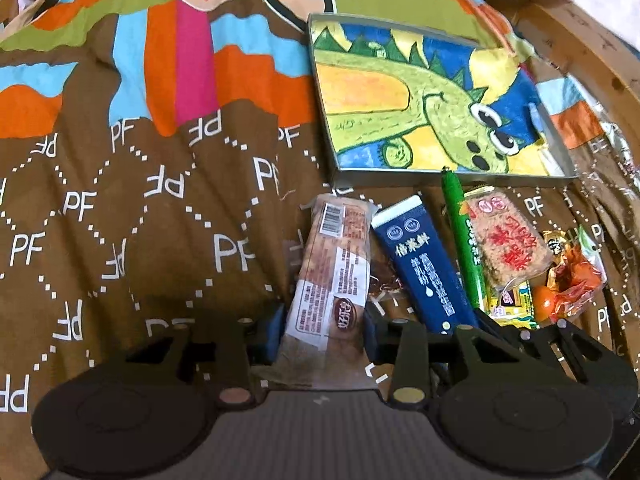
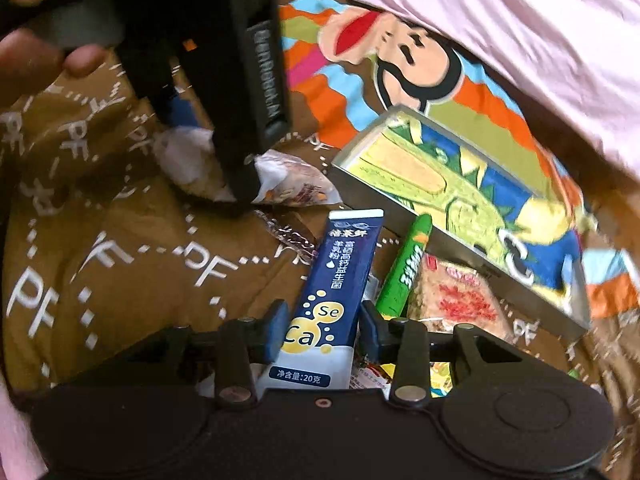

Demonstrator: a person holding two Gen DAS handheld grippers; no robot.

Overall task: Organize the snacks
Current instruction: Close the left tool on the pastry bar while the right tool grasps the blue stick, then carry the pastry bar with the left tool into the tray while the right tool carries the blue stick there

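Observation:
My left gripper has its jaws around a brown bread packet that lies on the bedspread; whether it squeezes it I cannot tell. My right gripper has its jaws around a dark blue powder sachet, which also shows in the left wrist view. Beside the sachet lie a green stick pack, a rice cracker packet and small orange and yellow sweets. A shallow metal tray with a dinosaur picture sits just beyond the snacks.
The snacks lie on a brown patterned bedspread. A wooden bed edge runs at the right. The left gripper's black body and the person's hand fill the upper left of the right wrist view. Pink cloth lies behind.

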